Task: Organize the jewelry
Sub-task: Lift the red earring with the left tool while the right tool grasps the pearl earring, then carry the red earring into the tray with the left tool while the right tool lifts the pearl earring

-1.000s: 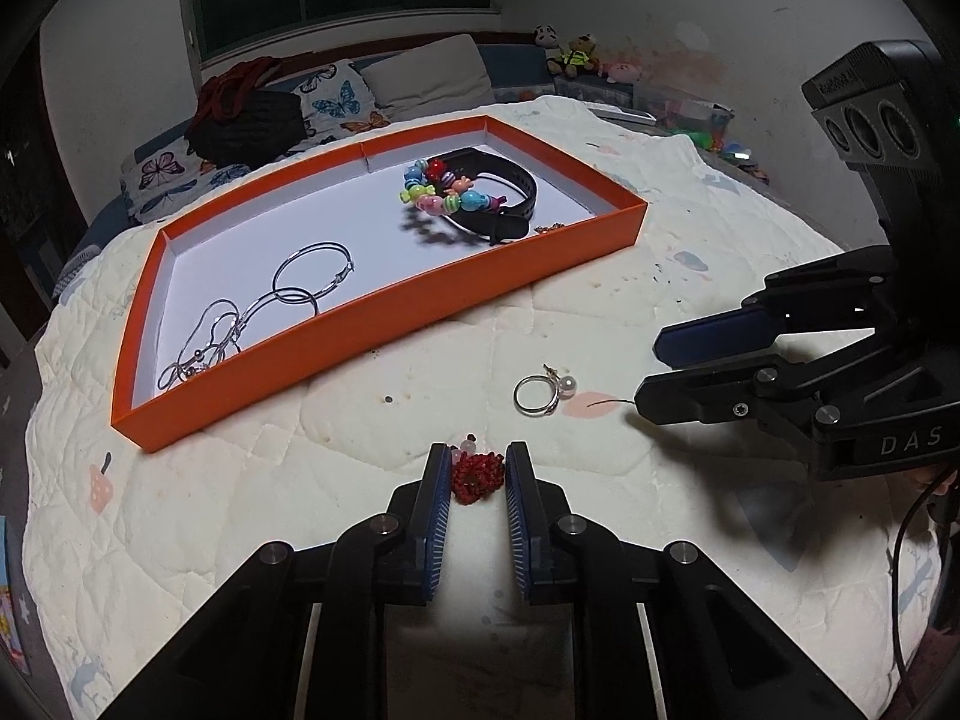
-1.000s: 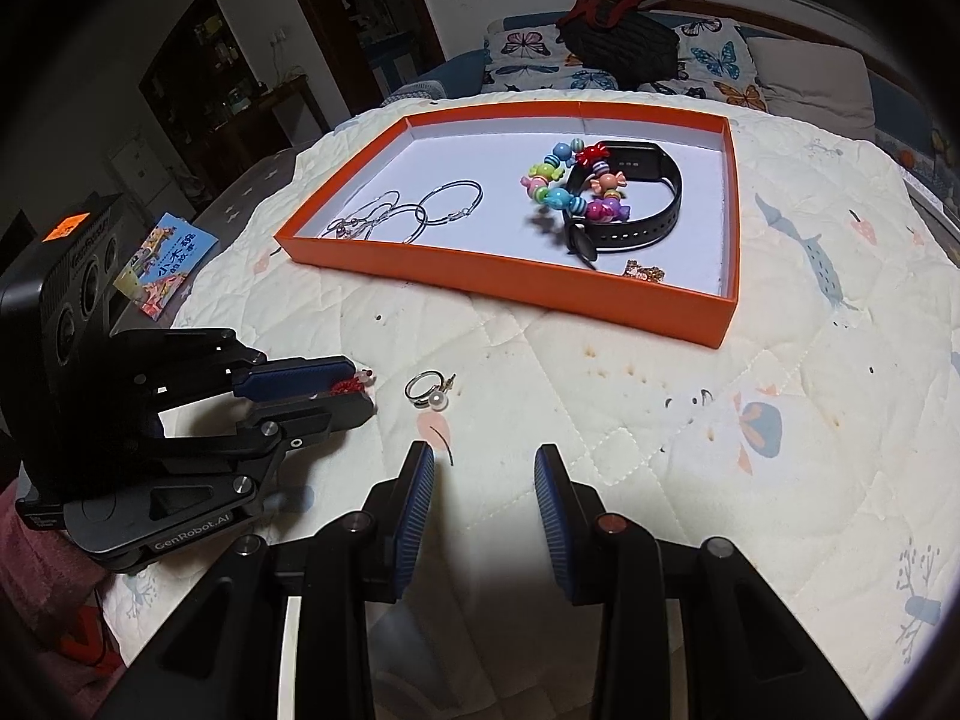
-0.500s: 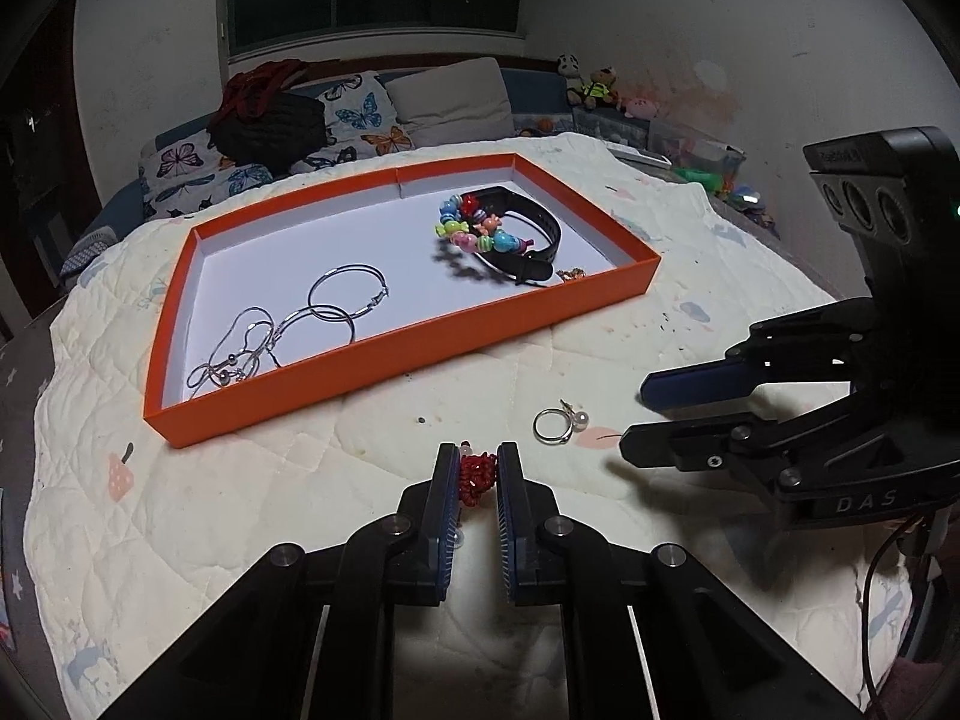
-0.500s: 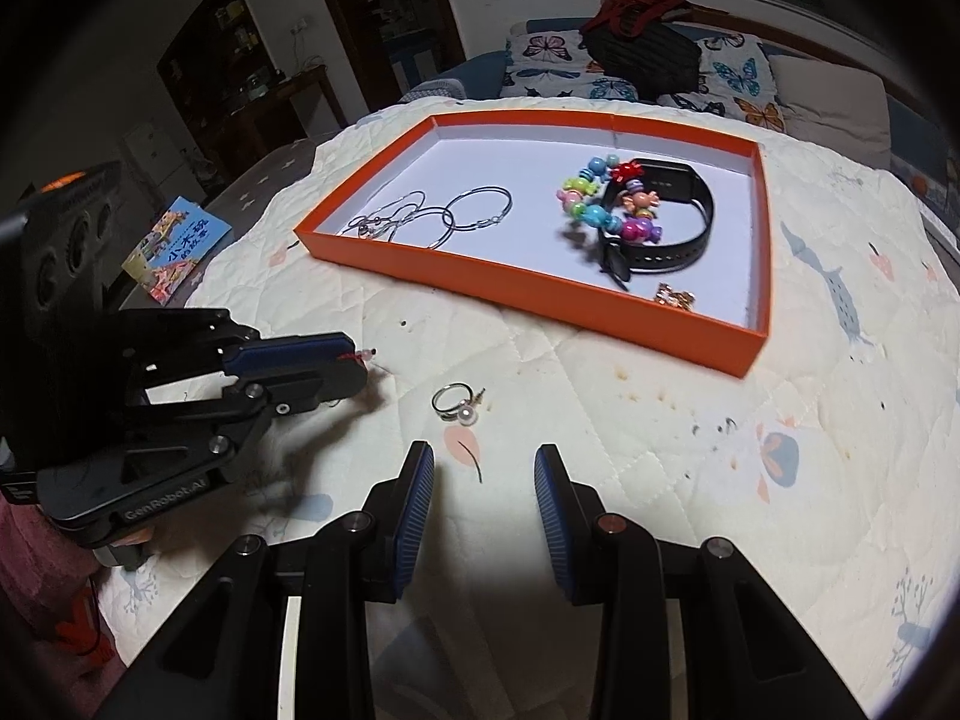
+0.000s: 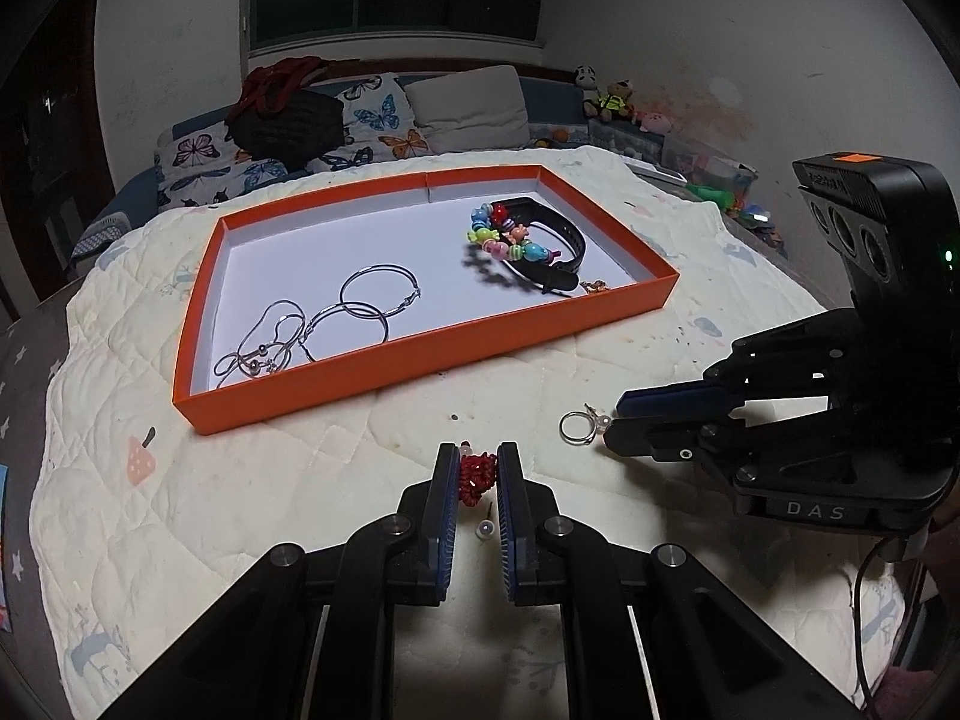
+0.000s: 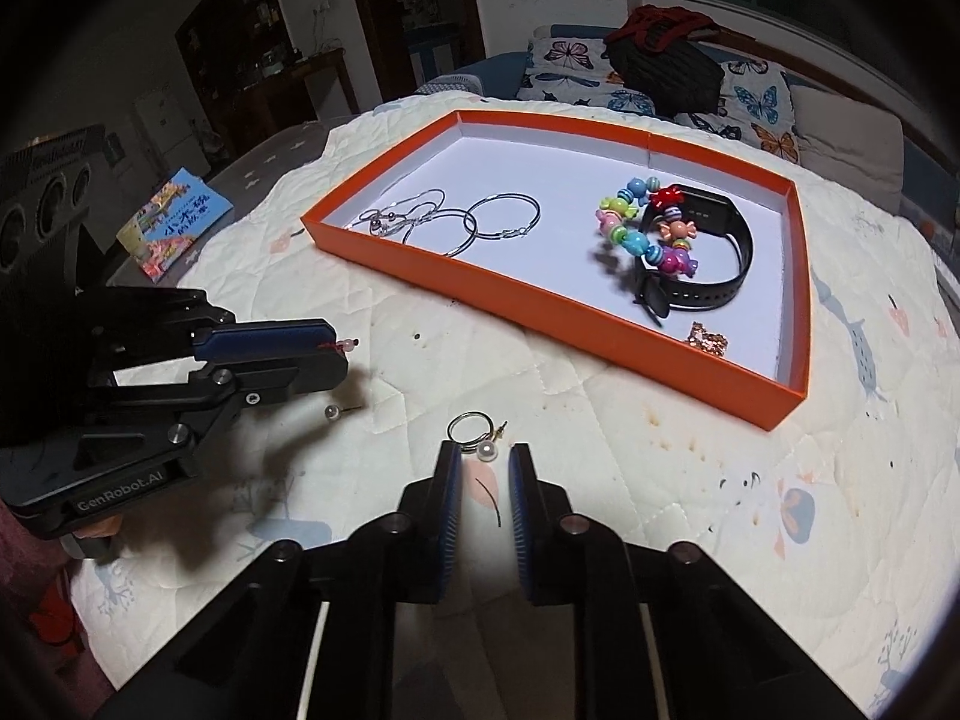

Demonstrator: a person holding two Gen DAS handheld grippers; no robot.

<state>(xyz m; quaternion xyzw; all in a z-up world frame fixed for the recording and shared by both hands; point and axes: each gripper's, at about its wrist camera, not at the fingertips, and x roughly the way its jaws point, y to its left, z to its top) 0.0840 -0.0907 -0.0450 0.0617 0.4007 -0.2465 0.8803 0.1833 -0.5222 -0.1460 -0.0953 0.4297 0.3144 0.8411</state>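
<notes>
My left gripper is shut on a red beaded piece and holds it above the quilt. It also shows in the right wrist view. A small pearl stud lies on the quilt below it. My right gripper is open, its fingertips on either side of a pearl ring earring on the quilt. The earring also shows in the left wrist view. The orange tray holds silver hoops, a thin chain, a colourful bead bracelet and a black watch band.
A small gold charm lies in the tray's near right corner. A colourful booklet lies at the quilt's left edge. Pillows and a dark bag sit on the sofa behind the table.
My left gripper has lifted with the red beaded piece, leaving a pearl stud on the quilt. My right gripper has moved forward to the pearl ring earring.
</notes>
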